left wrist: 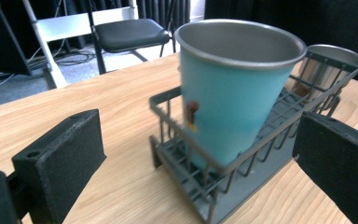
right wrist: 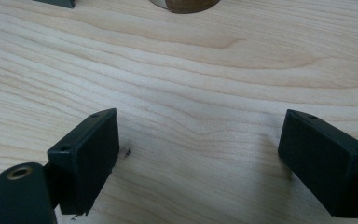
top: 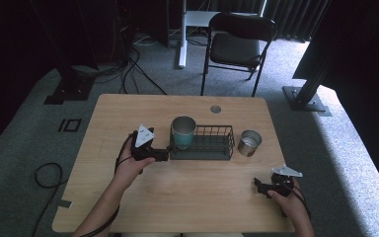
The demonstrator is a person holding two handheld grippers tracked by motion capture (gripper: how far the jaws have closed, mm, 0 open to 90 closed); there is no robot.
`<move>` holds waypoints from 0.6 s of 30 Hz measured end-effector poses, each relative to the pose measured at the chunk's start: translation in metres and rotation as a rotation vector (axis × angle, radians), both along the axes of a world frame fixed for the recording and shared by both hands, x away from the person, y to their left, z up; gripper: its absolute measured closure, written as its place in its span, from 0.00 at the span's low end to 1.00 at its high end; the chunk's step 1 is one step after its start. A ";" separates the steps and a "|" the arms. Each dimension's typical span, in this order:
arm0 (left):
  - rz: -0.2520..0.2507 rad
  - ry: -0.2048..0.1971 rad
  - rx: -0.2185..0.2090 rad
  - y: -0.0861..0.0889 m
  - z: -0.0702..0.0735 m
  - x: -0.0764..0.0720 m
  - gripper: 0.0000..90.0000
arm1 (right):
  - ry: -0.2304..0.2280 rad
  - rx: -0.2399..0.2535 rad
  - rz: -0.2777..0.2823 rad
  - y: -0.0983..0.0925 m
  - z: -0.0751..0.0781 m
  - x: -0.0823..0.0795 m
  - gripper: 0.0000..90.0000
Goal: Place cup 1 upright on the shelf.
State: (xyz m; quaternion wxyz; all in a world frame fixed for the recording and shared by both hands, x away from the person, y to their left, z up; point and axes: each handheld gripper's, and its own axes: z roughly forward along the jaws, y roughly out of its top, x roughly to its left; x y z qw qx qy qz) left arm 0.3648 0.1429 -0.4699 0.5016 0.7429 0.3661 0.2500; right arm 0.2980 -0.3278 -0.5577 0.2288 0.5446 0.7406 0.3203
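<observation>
While the teal cup (top: pixel 183 132) stands upright in the left end of the dark wire rack (top: pixel 212 143) near the middle of the wooden bench (top: pixel 128 197), the left gripper (top: pixel 167 154) sits just beside that end of the rack, held low over the wood by the person's left hand (top: pixel 131 168). Seen from the left gripper view, its two black fingers (left wrist: pixel 58 158) stand wide apart with nothing between them, and the cup (left wrist: pixel 228 93) rises just ahead of them inside the rack (left wrist: pixel 223 182), leaning a little against the wire rim. A steel cup (top: pixel 249 142) stands on the bench just beside the right end of the rack, apart from the teal one. Well away from both, near the front right corner, the right gripper (top: pixel 258 186) rests low over bare wood in the person's right hand (top: pixel 288 202); its fingers (right wrist: pixel 86 156) are likewise spread wide and grip nothing.
</observation>
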 end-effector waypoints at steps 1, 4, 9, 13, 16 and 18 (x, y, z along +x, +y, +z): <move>0.002 0.005 0.001 0.003 -0.001 0.000 0.03 | 0.000 0.000 0.000 0.000 0.000 0.000 0.13; 0.001 0.012 0.002 0.009 -0.002 -0.002 0.03 | 0.000 0.000 0.000 0.000 0.000 0.000 0.13; -0.001 0.015 0.025 0.018 -0.003 -0.009 0.03 | 0.000 0.000 0.000 0.000 0.000 0.000 0.13; -0.005 0.022 0.042 0.026 -0.005 -0.015 0.03 | 0.000 0.000 0.000 0.000 0.000 0.000 0.13; -0.011 0.030 0.055 0.033 -0.007 -0.020 0.03 | 0.000 0.000 0.001 0.000 0.000 0.000 0.13; -0.006 0.036 0.060 0.039 -0.010 -0.023 0.03 | 0.000 0.000 0.000 0.000 0.000 0.000 0.13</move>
